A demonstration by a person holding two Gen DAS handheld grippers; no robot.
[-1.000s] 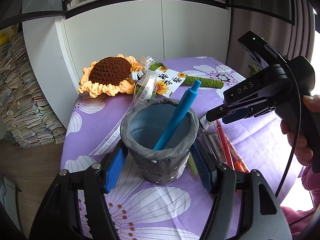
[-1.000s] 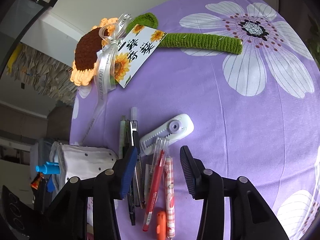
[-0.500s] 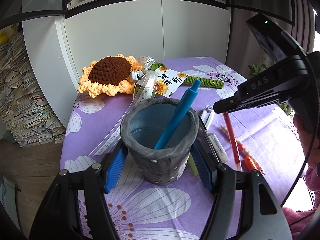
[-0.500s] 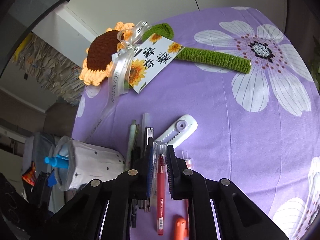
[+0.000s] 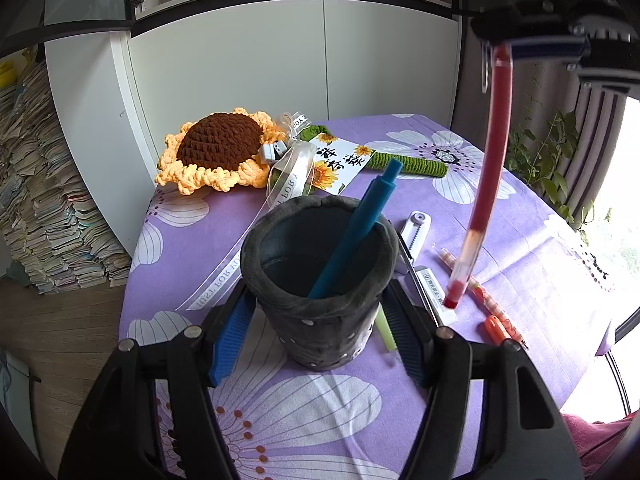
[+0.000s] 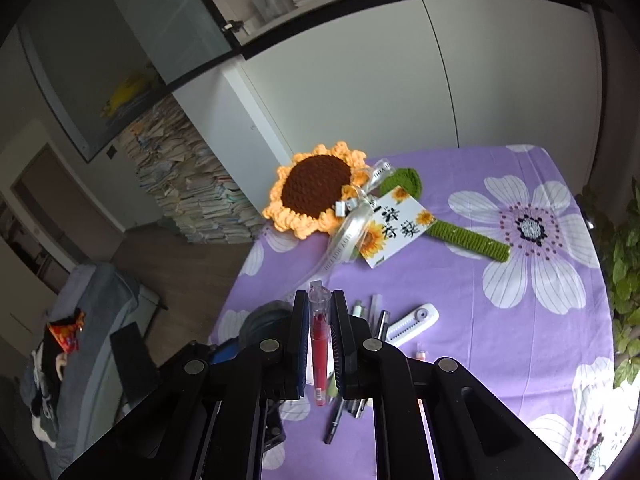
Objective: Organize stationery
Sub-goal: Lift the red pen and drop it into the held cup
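The right gripper has its jaws pressed narrow on a red gel pen with a clear cap, which lies lengthwise between the two pads with its cap end poking out past the fingertips. From the left wrist view the same pen hangs slanting down from that gripper, clear of the desk, its lower tip above the loose stationery and to the right of the cup.

The left gripper holds a dark grey soft felt pen cup with white dots, one blue pad against each side of it. The cup stands upright on the desk with the purple flower-print cloth. A teal-blue pen leans inside it.

On the cloth just right of the cup lie a white correction-tape dispenser, a white eraser, a pink patterned pen and an orange cap-like piece. A crocheted yellow-and-brown sunflower with a green stem lies at the far side.
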